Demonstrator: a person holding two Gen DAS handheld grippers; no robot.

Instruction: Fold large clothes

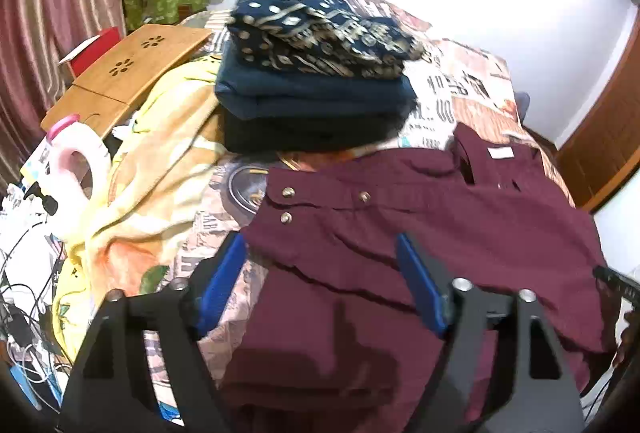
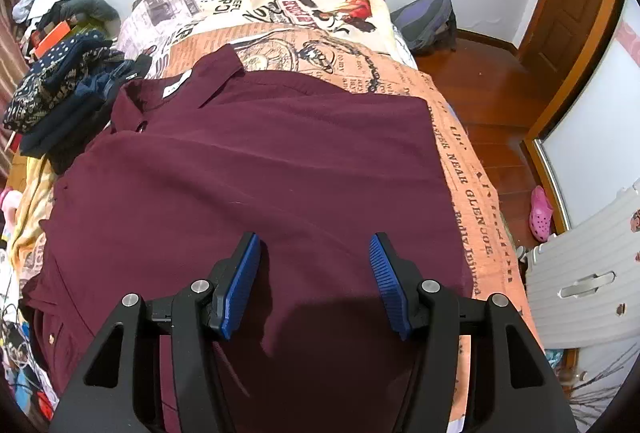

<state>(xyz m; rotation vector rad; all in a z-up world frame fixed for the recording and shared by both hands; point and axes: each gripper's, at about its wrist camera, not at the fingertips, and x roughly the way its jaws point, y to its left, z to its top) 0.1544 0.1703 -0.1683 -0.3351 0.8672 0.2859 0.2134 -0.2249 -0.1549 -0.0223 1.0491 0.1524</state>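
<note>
A large maroon shirt (image 2: 256, 169) lies spread on the bed, collar toward the far end; it also shows in the left wrist view (image 1: 420, 217), where a sleeve cuff with brass buttons (image 1: 286, 205) lies across its left side. My left gripper (image 1: 320, 253) is open above the shirt's left part, holding nothing. My right gripper (image 2: 316, 253) is open above the shirt's near right part, holding nothing. The blue pads (image 2: 384, 265) are spread wide.
A stack of folded dark clothes (image 1: 316, 81) sits on the bed at the far left, also in the right wrist view (image 2: 60, 89). A yellow blanket (image 1: 160, 161), a wooden lap table (image 1: 128, 73) and a pink bottle (image 1: 76, 153) lie left. The bed's right edge (image 2: 492, 217) drops to a wooden floor.
</note>
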